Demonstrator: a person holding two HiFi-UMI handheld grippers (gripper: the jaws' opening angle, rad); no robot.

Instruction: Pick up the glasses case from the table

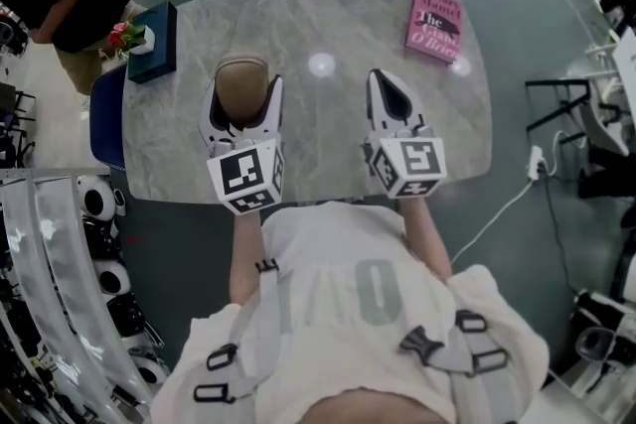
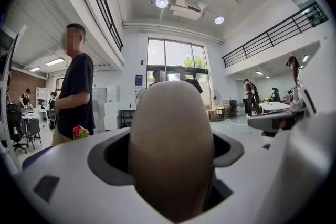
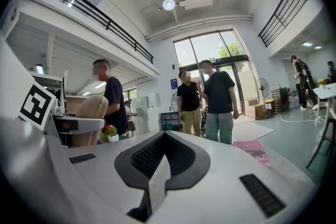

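My left fingers (image 1: pixel 271 110) are clamped on the tan, rounded glasses case (image 2: pixel 170 144), held upright over the grey marbled counter (image 1: pixel 328 25) — probably light, stiff and smooth, so mid-body suits. My right fingers (image 1: pixel 384 100) are together, empty.

Right gripper (image 3: pixel 164 157) closed and empty, pink book (image 3: pixel 253 150) lying beyond

Tall windows (image 2: pixel 176 63), round ceiling lights (image 2: pixel 161 2), black-railed mezzanine (image 3: pixel 100 13), grey-green floor (image 1: pixel 537 35), grey marble table (image 1: pixel 328 25)

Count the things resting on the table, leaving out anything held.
3: pink book at the far right, teal box at the far left, flower pot by it. Others may be hidden.
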